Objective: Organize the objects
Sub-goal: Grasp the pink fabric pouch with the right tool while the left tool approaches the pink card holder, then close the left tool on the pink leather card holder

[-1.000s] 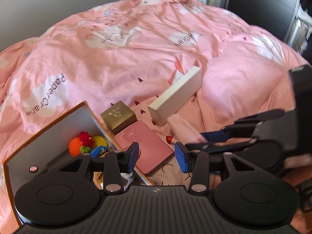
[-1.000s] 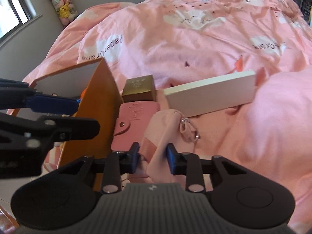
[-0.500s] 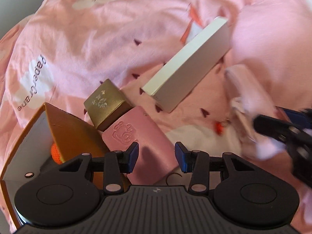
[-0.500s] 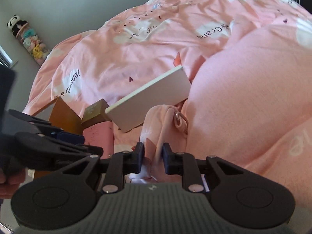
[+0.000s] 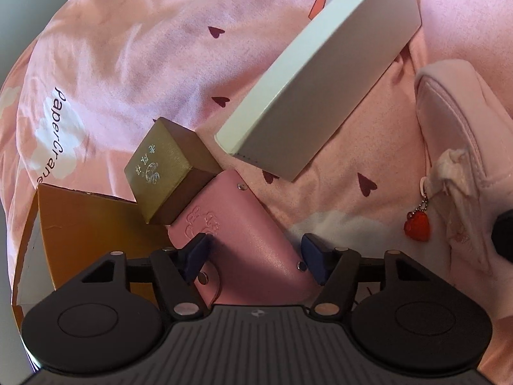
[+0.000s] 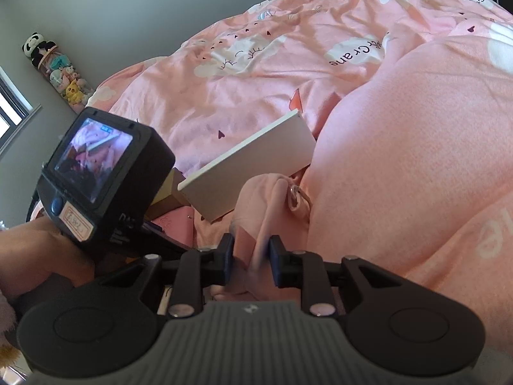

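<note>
My left gripper (image 5: 256, 256) is open, its fingers on either side of a pink leather wallet (image 5: 243, 237) that lies flat on the pink duvet. A gold cube box (image 5: 160, 170) rests against the wallet's far corner and the orange box (image 5: 86, 234). A long white box (image 5: 317, 80) lies beyond. My right gripper (image 6: 250, 258) is shut on a pale pink fabric pouch (image 6: 266, 205), which also shows in the left wrist view (image 5: 455, 147) with a red heart charm (image 5: 416, 226). The left gripper's camera body (image 6: 105, 173) is at the left of the right wrist view.
The orange box's inside is hidden now. The pink duvet (image 6: 400, 160) bulges high on the right. The white box (image 6: 253, 166) lies just past the pouch. Plush toys (image 6: 61, 73) hang on the far wall by a window.
My left gripper has dropped down and forward onto the wallet, its fingers now straddling it. My right gripper has lifted and swung right with the pouch held.
</note>
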The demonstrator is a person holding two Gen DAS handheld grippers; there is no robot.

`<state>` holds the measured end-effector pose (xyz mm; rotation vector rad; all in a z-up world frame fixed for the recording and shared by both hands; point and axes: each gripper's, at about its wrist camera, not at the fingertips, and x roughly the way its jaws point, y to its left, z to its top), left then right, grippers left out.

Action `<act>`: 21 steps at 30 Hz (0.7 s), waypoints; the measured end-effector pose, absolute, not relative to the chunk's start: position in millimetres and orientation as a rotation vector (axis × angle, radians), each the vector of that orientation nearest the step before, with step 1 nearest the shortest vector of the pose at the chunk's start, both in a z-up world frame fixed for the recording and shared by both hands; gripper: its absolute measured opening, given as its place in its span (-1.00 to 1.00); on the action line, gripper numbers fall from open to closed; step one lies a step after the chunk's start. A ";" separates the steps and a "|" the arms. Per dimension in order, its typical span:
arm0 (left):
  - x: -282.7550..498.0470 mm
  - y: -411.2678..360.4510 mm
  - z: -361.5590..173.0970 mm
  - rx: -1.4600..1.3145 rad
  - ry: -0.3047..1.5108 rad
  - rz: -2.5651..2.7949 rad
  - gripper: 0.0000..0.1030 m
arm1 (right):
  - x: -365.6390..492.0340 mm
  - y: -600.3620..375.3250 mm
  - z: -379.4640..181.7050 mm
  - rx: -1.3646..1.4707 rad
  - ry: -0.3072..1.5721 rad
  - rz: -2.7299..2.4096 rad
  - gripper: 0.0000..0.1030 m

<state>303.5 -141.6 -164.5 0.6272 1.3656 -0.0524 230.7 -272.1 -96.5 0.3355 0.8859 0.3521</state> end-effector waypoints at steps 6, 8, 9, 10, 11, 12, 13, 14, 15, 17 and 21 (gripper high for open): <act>295.2 -125.2 -131.5 0.568 1.340 -0.138 -0.16 | 226.7 -268.4 -89.5 0.300 0.889 0.337 -0.48; 290.2 -116.2 -119.0 0.525 1.304 -0.156 -0.28 | 225.8 -268.8 -88.5 0.308 0.895 0.338 -0.49; 285.1 -111.4 -111.6 0.502 1.275 -0.170 -0.36 | 225.0 -269.8 -88.1 0.316 0.896 0.338 -0.51; 279.5 -108.3 -105.1 0.481 1.252 -0.174 -0.39 | 224.2 -270.9 -87.5 0.329 0.897 0.341 -0.52; 273.8 -103.0 -97.0 0.447 1.225 -0.179 -0.46 | 222.9 -271.9 -86.7 0.344 0.899 0.346 -0.55; 267.5 -97.4 -88.4 0.404 1.193 -0.200 -0.51 | 221.3 -272.5 -85.4 0.356 0.899 0.351 -0.56; 261.0 -94.4 -80.3 0.363 1.168 -0.219 -0.53 | 218.8 -272.3 -83.0 0.366 0.896 0.361 -0.57; 254.3 -89.2 -73.1 0.311 1.149 -0.236 -0.57 | 216.3 -271.8 -80.3 0.377 0.895 0.373 -0.58; 247.0 -84.3 -66.3 0.252 1.125 -0.262 -0.59 | 214.3 -271.0 -77.1 0.390 0.893 0.387 -0.58; 233.4 -83.6 -57.0 0.147 1.099 -0.321 -0.63 | 209.2 -268.3 -70.6 0.407 0.891 0.415 -0.58; 221.2 -100.2 -60.6 0.055 1.142 -0.355 -0.64 | 205.1 -266.1 -70.0 0.400 0.940 0.401 -0.58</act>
